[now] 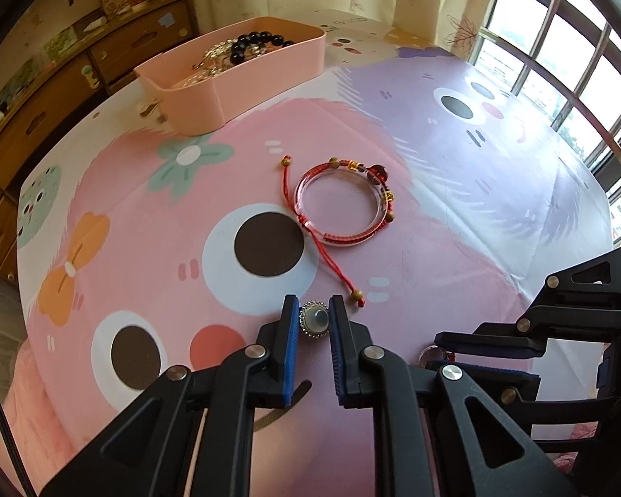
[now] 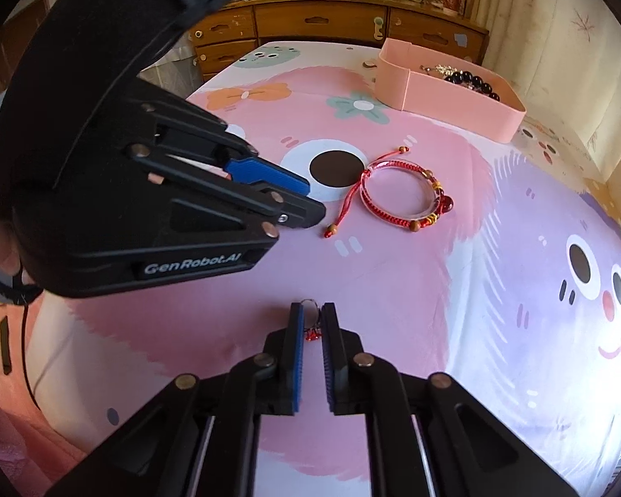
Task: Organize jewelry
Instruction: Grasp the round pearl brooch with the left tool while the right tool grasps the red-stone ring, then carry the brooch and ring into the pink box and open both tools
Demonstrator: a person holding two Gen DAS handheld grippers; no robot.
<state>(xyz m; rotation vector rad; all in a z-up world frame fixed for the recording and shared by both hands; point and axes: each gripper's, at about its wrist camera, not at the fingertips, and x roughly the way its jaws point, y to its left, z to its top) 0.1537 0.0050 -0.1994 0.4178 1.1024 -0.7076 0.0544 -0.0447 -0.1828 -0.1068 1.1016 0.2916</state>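
While both grippers sit low over the cartoon tablecloth (image 1: 455, 215), I read the left gripper (image 1: 314, 323) as pinched on a pale stone brooch (image 1: 315, 322) with a silver toothed rim; both blue pads touch its sides. Right gripper (image 2: 311, 323) is closed on a thin silver ring (image 2: 310, 310) with small red charms hanging under it, held right at the fingertips. In the left wrist view the right gripper (image 1: 482, 352) comes in from the side, close beside the left one. Red cord bracelet (image 1: 339, 203) around a clear hoop lies flat mid-table, ahead of both tools, untouched, one cord tail ending near the left fingertips. Pink tray (image 1: 236, 78) sits at the far edge, with black beads (image 1: 256, 43) and silver chain pieces (image 1: 217, 56) inside. Wooden drawers (image 2: 318, 20) behind the table.
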